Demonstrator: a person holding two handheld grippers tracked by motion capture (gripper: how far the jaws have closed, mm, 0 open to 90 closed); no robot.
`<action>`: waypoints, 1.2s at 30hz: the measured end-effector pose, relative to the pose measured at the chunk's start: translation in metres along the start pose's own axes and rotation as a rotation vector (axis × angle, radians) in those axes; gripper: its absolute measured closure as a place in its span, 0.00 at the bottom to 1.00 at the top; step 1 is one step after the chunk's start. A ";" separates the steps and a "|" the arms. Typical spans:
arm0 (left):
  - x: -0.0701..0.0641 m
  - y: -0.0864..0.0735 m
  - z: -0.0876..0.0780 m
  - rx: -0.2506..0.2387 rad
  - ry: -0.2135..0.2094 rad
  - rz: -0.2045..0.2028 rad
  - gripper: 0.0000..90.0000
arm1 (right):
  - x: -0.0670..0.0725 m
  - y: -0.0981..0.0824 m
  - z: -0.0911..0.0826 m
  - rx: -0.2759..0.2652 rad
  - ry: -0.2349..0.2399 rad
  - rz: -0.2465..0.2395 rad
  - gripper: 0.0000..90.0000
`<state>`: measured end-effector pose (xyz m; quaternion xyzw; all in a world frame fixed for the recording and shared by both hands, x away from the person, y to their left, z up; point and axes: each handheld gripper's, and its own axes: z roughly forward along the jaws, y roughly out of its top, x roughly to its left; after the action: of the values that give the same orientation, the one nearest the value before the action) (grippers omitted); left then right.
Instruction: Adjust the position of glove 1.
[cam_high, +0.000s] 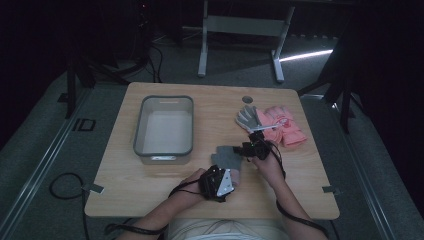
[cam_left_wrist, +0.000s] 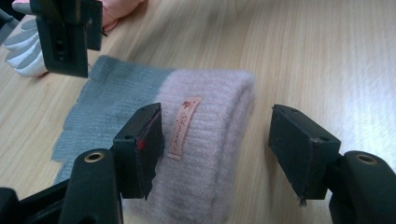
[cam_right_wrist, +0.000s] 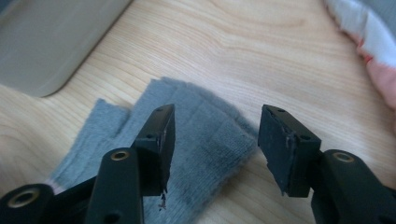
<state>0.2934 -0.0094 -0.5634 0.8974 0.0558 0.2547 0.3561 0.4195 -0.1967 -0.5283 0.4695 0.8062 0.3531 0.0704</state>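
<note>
Both tongs, left (cam_left_wrist: 217, 149) and right (cam_right_wrist: 215, 149), gape over the half-hidden grey-and-pink glove (cam_left_wrist: 196, 140), gripping nothing.

The label (cam_left_wrist: 183, 127) on the glove's pink cuff (cam_left_wrist: 205, 140) carries print too small to read. The bin (cam_right_wrist: 51, 37) is blurred and cut off at the right gripper view's top-left corner.

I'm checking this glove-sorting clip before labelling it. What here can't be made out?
- Label on the glove's pink cuff, left gripper view: print too small and blurred.
- Glove pile, high view: too small and dim to count; cut off by the edge in both gripper views.
- Bin, right gripper view: just a blurred corner.
</note>
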 end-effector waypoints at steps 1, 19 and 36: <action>-0.003 0.000 0.003 0.017 0.024 0.022 0.41 | 0.000 0.000 0.003 0.009 -0.008 0.000 0.49; 0.026 -0.011 0.003 -0.041 -0.115 -0.135 0.78 | 0.002 0.000 0.030 0.077 0.146 0.056 0.65; 0.044 0.005 -0.018 0.012 -0.158 -0.102 0.80 | 0.016 0.014 0.004 -0.003 0.200 -0.005 0.82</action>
<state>0.3217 0.0098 -0.5305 0.9127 0.0746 0.1644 0.3666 0.4222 -0.1780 -0.5190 0.4296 0.8099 0.3994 -0.0088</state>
